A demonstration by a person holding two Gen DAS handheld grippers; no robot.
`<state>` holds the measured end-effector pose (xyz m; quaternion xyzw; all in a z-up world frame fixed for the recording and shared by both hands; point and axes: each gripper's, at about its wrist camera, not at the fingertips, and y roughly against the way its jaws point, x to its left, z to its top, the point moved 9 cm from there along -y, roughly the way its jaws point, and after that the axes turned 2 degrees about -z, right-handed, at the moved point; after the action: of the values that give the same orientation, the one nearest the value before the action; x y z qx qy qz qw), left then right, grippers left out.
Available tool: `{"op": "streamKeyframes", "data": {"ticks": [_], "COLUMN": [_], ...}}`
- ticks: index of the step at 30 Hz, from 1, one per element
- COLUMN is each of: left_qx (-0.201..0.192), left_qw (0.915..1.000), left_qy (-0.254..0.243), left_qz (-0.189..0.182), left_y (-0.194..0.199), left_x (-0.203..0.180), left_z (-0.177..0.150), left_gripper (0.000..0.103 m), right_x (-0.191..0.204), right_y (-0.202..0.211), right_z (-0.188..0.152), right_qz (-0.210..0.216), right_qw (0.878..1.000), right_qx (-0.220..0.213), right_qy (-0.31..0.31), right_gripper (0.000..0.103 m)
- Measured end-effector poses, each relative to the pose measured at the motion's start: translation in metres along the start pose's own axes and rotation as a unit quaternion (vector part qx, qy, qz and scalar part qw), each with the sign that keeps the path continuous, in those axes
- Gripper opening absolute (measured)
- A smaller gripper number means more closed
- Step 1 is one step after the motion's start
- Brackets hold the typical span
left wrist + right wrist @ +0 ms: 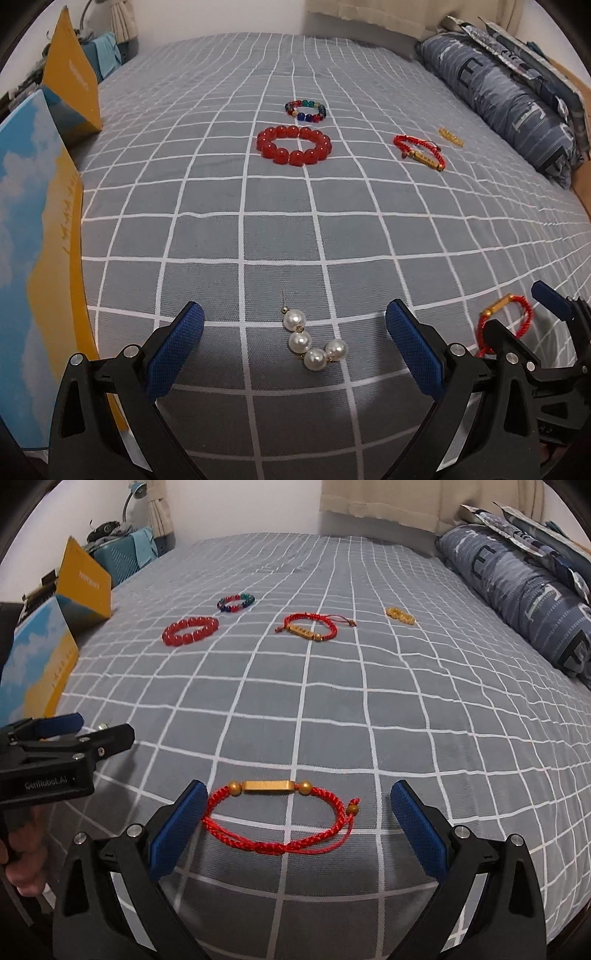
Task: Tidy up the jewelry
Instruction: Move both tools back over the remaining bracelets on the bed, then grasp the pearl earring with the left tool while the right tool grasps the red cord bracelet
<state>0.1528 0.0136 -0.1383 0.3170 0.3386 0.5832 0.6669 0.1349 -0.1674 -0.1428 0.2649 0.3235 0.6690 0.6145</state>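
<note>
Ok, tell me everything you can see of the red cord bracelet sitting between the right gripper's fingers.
The red cord bracelet lies flat on the grey checked bedsheet, apart from the other jewelry. It is braided red cord in a loose oval, with a gold-looking bar flanked by two round gold beads on its far side and a small bead at the cord ends on the right. The right gripper is open around it; its left fingertip looks almost against the cord, contact unclear.

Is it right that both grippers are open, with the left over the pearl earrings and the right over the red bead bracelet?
Not quite: the right gripper is over a red cord bracelet, as the right wrist view shows. Both are open; the left gripper is over the pearl earrings.
</note>
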Motion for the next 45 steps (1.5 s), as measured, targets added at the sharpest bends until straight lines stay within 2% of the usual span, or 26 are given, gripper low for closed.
{"op": "streamKeyframes", "data": {"ticks": [2, 5, 11, 14, 18, 21, 25, 27, 31, 33, 36, 43, 44, 45], "left_qx": [-0.002, -0.005, -0.011, -0.011, -0.007, -0.007, -0.013, -0.013, -0.013, -0.012, -0.007, 0.005, 0.006, 0.008], "left_qw": [1.0, 0.9999, 0.9997, 0.9996, 0.9999, 0.9998, 0.9995, 0.9994, 0.9991, 0.9991, 0.9994, 0.9999, 0.9999, 0.9998], "left_qy": [-0.006, -0.004, -0.006, -0.013, -0.01, -0.015, -0.017, -0.018, -0.021, -0.026, -0.023, -0.013, -0.014, -0.013], "left_qz": [0.005, 0.012, 0.021, 0.02, 0.007, 0.01, 0.023, 0.028, 0.034, 0.033, 0.025, -0.003, -0.005, -0.008], "left_y": [-0.001, -0.004, -0.001, 0.001, 0.003, 0.002, 0.001, 0.001, 0.004, 0.006, 0.007, 0.01, 0.01, 0.011], "left_x": [-0.001, 0.002, 0.007, 0.007, 0.005, 0.002, 0.003, 0.005, 0.007, 0.007, 0.009, 0.012, 0.012, 0.012], "left_z": [-0.001, -0.002, -0.005, -0.007, -0.007, -0.008, -0.01, -0.011, -0.011, -0.011, -0.011, -0.009, -0.008, -0.008], "left_gripper": [0.096, 0.085, 0.072, 0.073, 0.082, 0.084, 0.079, 0.07, 0.053, 0.04, 0.024, 0.023, 0.021, 0.011], "right_x": [0.001, 0.004, 0.01, 0.009, 0.009, 0.012, 0.015, 0.015, 0.017, 0.017, 0.017, 0.017, 0.016, 0.016], "right_y": [0.0, 0.0, 0.002, 0.006, 0.009, 0.006, -0.001, -0.002, -0.002, -0.002, -0.001, 0.002, 0.003, 0.003], "right_z": [-0.002, -0.002, -0.004, -0.001, 0.002, 0.0, -0.005, -0.005, -0.007, -0.007, -0.007, -0.004, -0.004, -0.004], "right_qz": [-0.001, 0.002, 0.011, 0.02, 0.02, 0.012, 0.001, 0.0, 0.002, 0.0, 0.0, -0.004, -0.005, -0.007], "right_qw": [1.0, 1.0, 1.0, 1.0, 1.0, 1.0, 1.0, 1.0, 1.0, 1.0, 1.0, 1.0, 1.0, 1.0], "right_qx": [-0.001, -0.004, -0.004, -0.009, -0.012, -0.006, 0.004, 0.005, 0.008, 0.009, 0.009, 0.009, 0.008, 0.008], "right_qy": [0.002, 0.009, 0.021, 0.008, 0.003, 0.014, 0.023, 0.024, 0.027, 0.027, 0.028, 0.026, 0.024, 0.024], "right_gripper": [0.095, 0.09, 0.081, 0.082, 0.085, 0.085, 0.085, 0.083, 0.07, 0.066, 0.057, 0.028, 0.023, 0.022]}}
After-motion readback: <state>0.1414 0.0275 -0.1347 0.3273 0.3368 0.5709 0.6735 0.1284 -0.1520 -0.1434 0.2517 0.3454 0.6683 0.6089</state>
